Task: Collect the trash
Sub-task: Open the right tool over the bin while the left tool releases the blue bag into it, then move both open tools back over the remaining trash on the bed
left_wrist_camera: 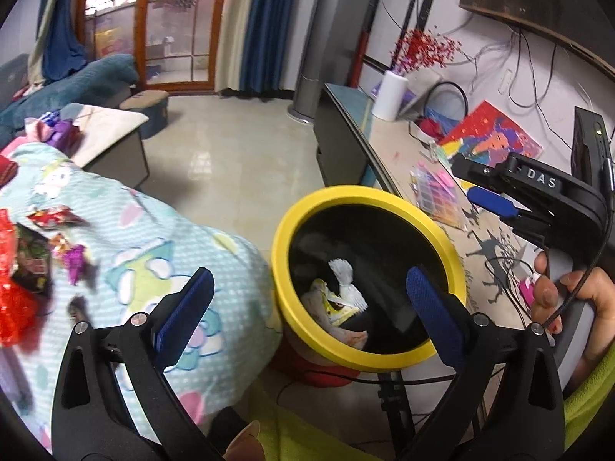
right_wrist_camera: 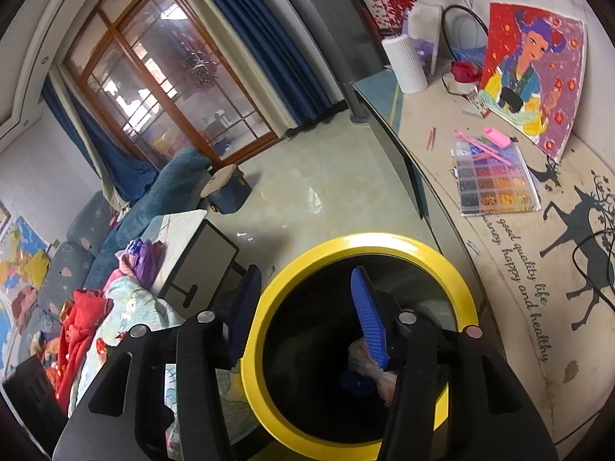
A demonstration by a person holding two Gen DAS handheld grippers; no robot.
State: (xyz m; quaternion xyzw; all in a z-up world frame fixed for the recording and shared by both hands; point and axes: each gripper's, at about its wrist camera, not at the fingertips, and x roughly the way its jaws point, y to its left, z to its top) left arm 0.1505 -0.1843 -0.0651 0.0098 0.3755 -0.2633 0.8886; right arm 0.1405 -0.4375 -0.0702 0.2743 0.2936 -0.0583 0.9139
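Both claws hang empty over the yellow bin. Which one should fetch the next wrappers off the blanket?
Probably the left gripper: its view shows the wrappers on the blanket close beside it; the right gripper hangs over the bin.

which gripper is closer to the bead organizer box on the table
Right. In the left wrist view the right gripper hangs beside the bead organizer box above the table, jaws empty. The left gripper sits back over the yellow-rimmed bin, also empty.

Both grippers are black plastic with silver screws and ribbed blue pads [right_wrist_camera: 367, 315]. The right gripper [left_wrist_camera: 496, 196] reads "DAS"; a black cable [left_wrist_camera: 588, 269] trails beside a lime-green sleeve [left_wrist_camera: 592, 388].
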